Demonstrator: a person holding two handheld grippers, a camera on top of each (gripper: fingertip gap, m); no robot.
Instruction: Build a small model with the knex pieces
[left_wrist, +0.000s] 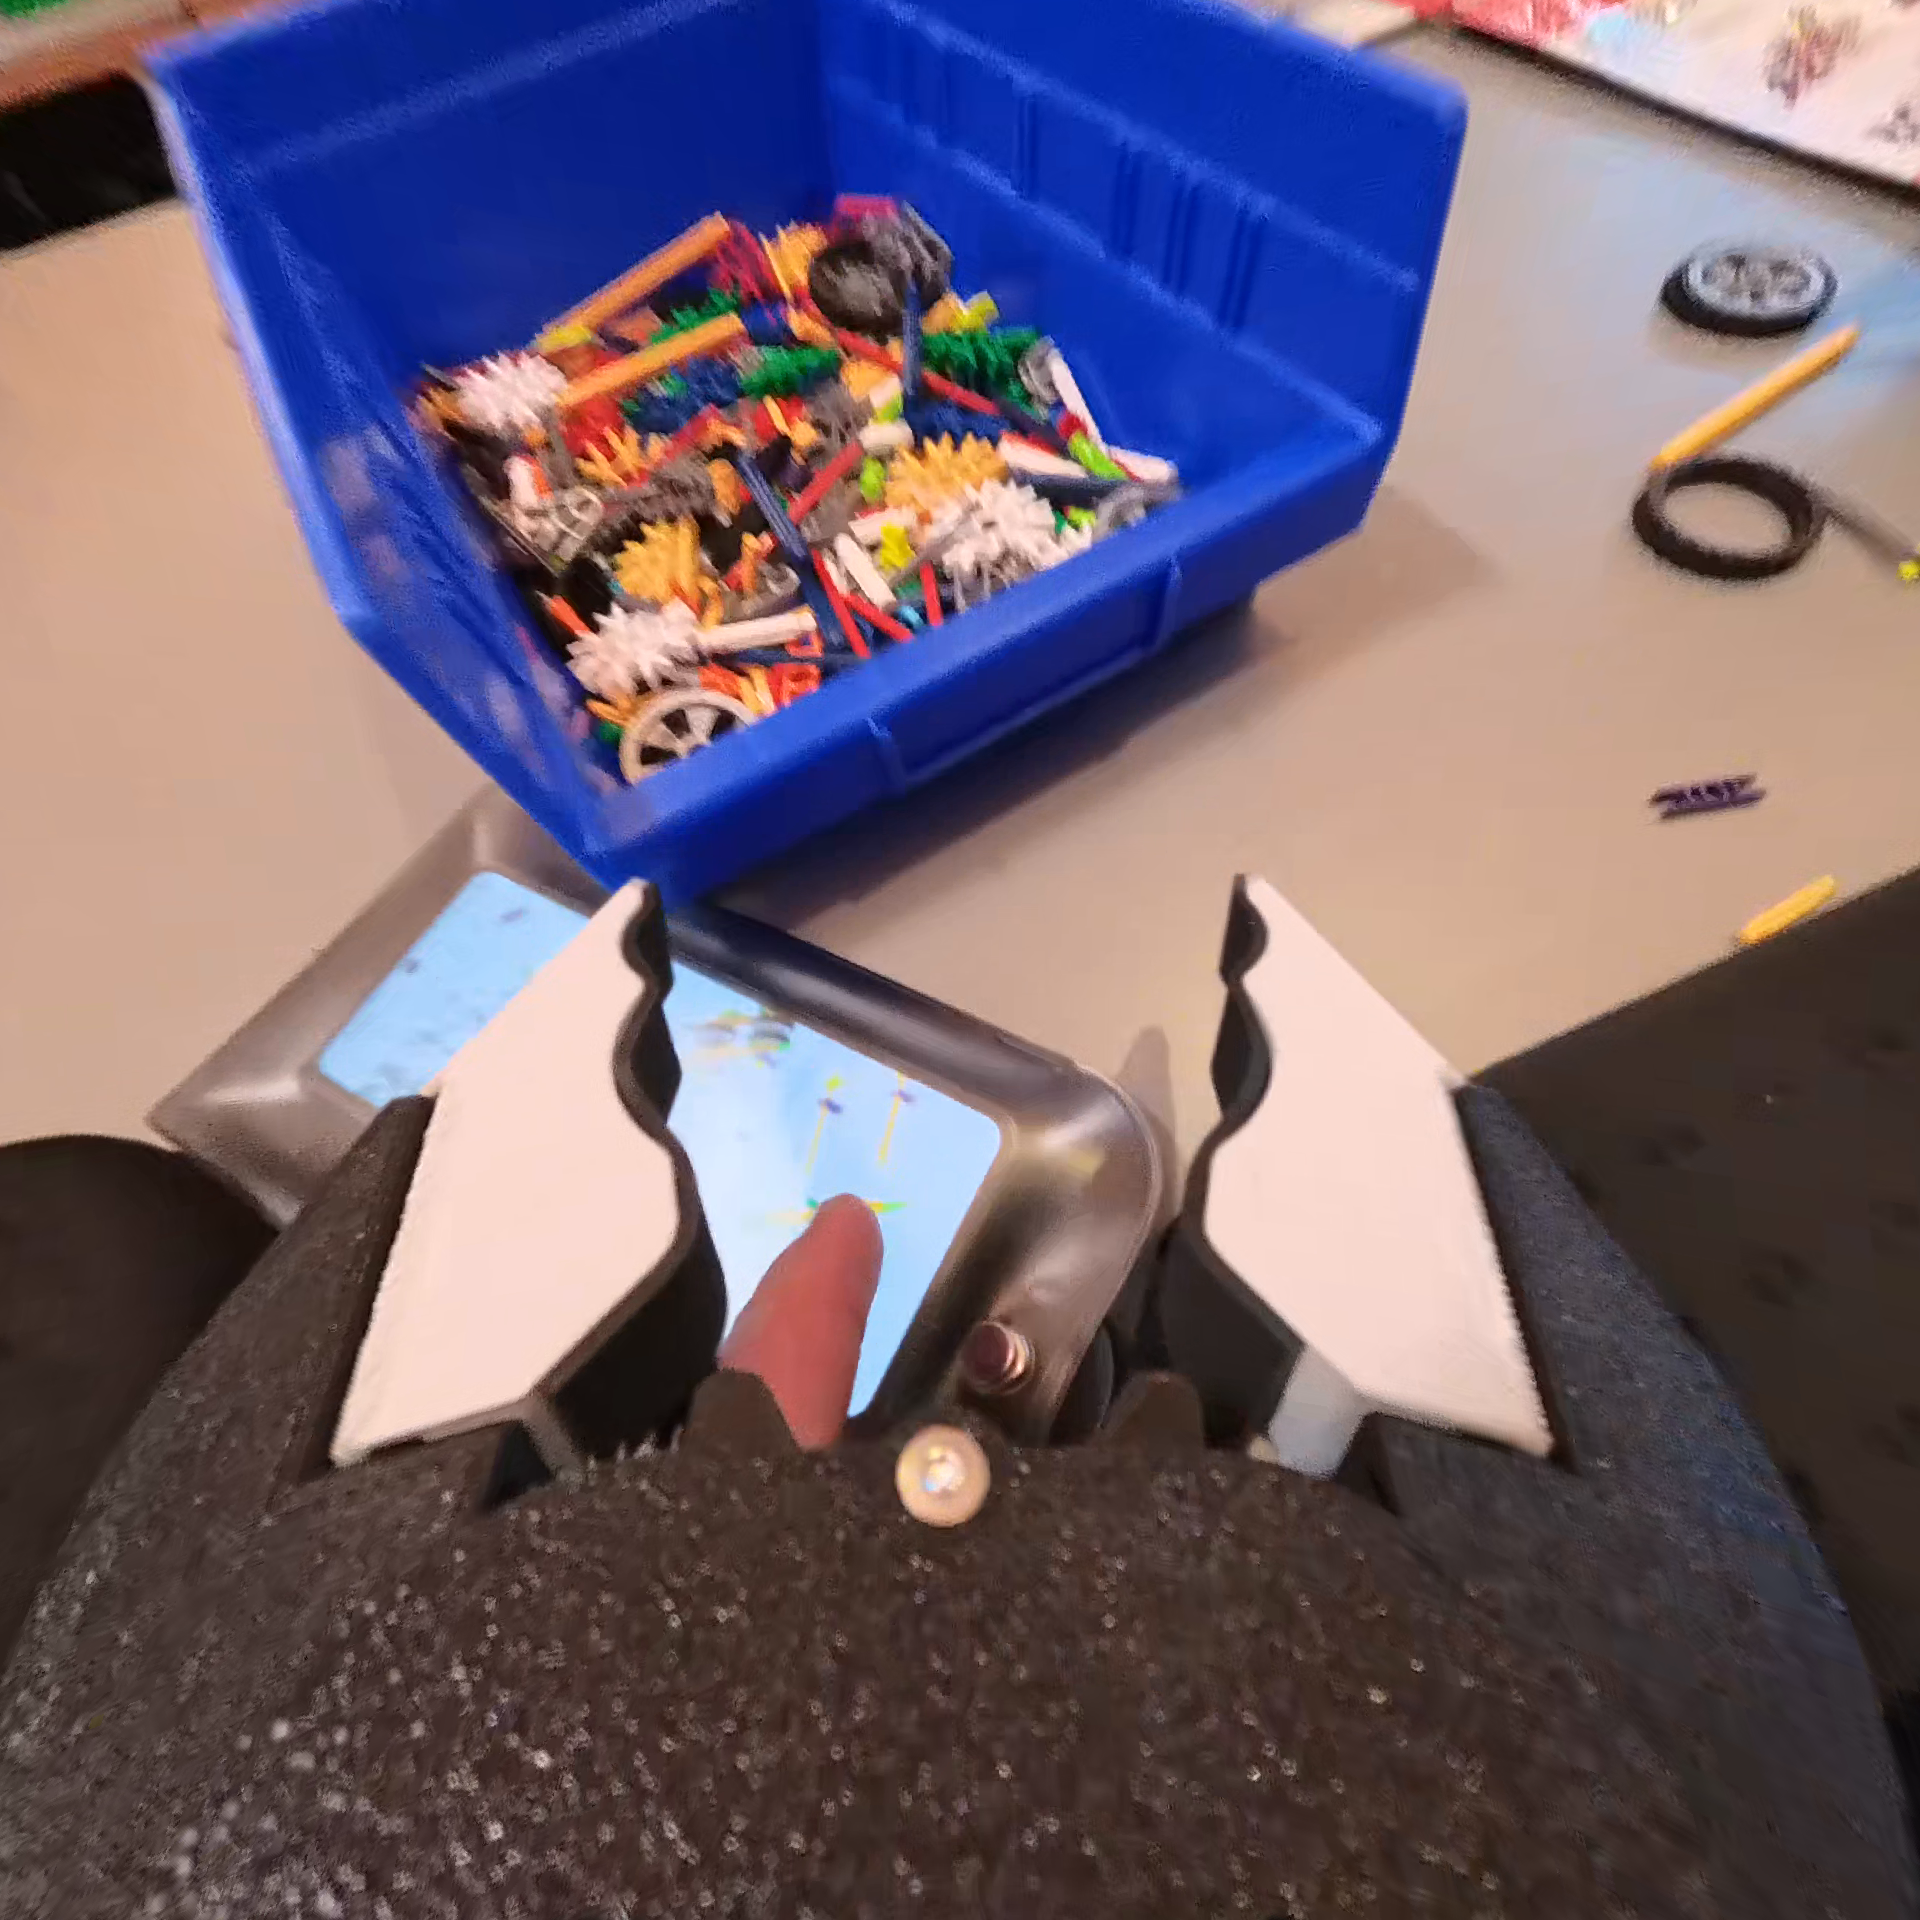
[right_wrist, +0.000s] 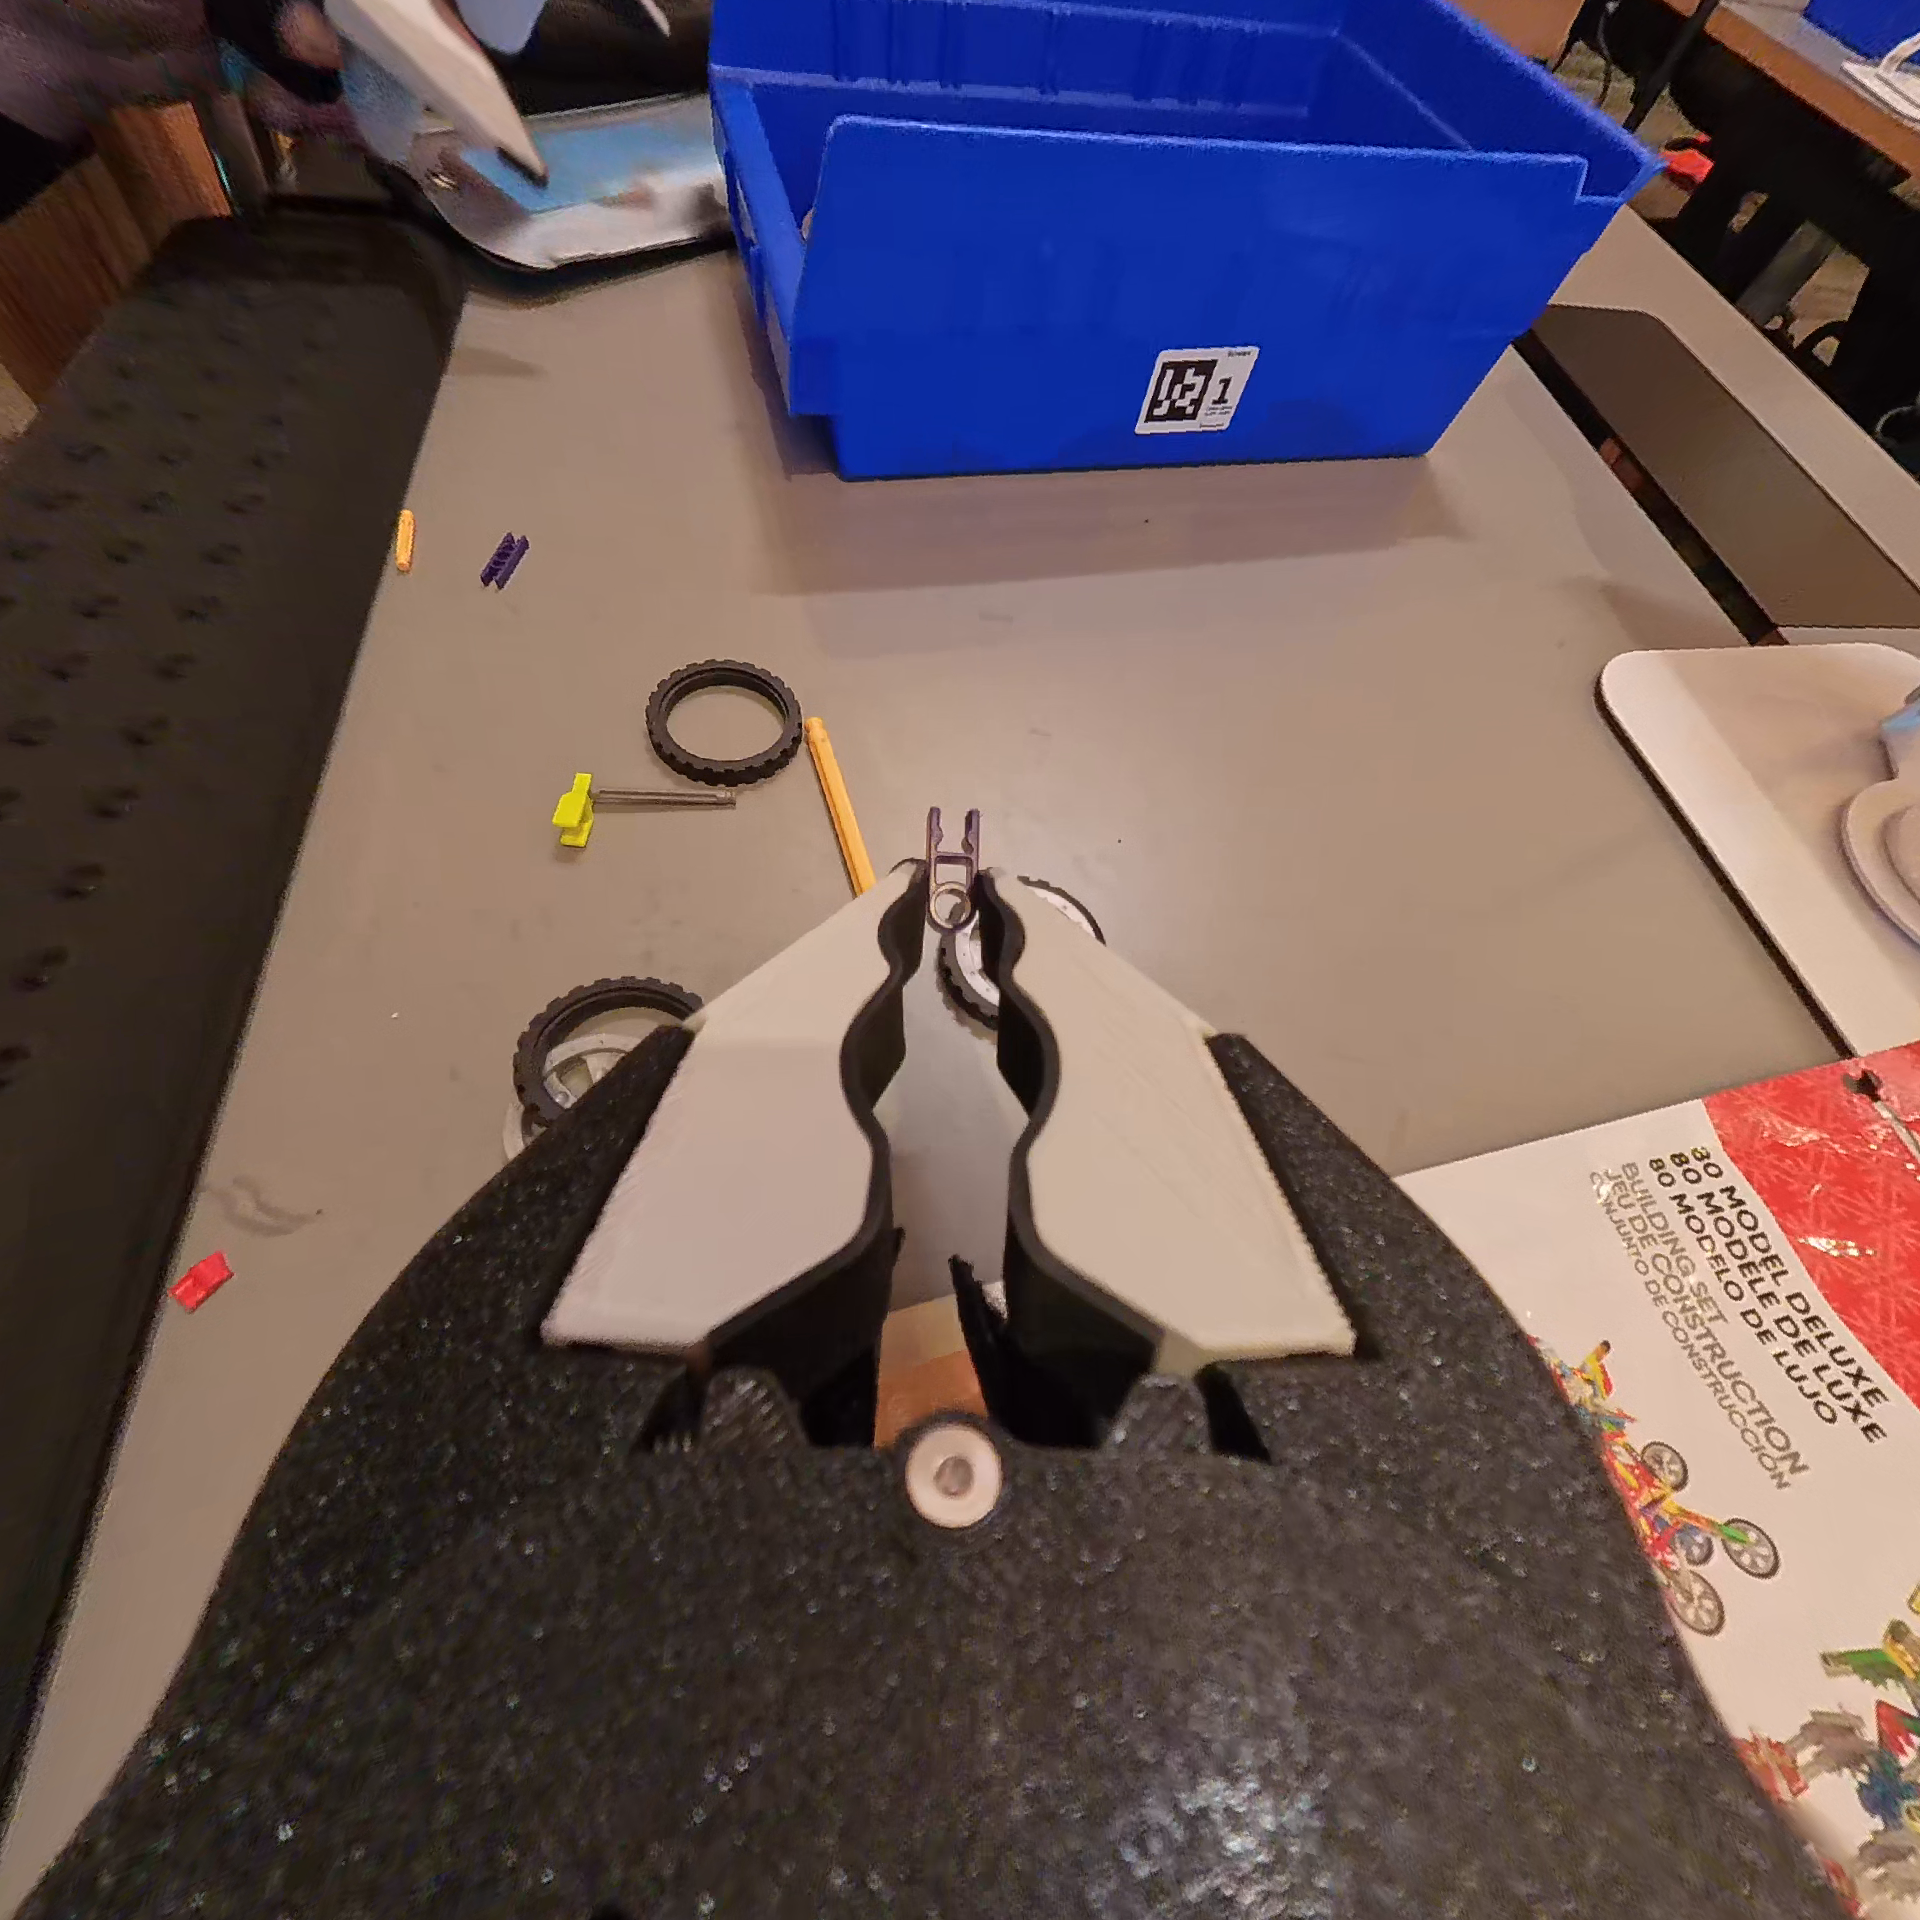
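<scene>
The left gripper (left_wrist: 945, 894) is released, its two white fingers spread wide and holding nothing. It hangs over a silver-cased tablet (left_wrist: 1081, 1143) with a light blue screen. The tablet lies mostly under the gripper's left finger and in the gap between the fingers. A person's finger (left_wrist: 810, 1309) reaches forward between the jaws and touches that screen. Straight ahead, just beyond the tablet, stands a blue bin (left_wrist: 1039, 665) heaped with colourful construction pieces (left_wrist: 790, 468): rods, toothed connectors and wheels. This view is blurred, so finer detail is hard to tell. The right gripper (right_wrist: 951, 883) is clenched at its tips on a small dark connector (right_wrist: 951, 852), whose forked end pokes out ahead of the fingers. Directly beneath those tips a wheel with a black tyre (right_wrist: 966, 977) lies on the grey table (right_wrist: 1247, 727); whether the connector touches it cannot be told. To the gripper's left lie a second wheel (right_wrist: 582, 1039), a loose black tyre ring (right_wrist: 724, 724), a long yellow rod (right_wrist: 831, 790) and a yellow clip on a grey rod (right_wrist: 574, 810). Farther left are a purple piece (right_wrist: 505, 559) and a red piece (right_wrist: 200, 1280), near a black mat (right_wrist: 208, 520). To its right lie a printed booklet (right_wrist: 1558, 1299) and a white tray (right_wrist: 1714, 748).
</scene>
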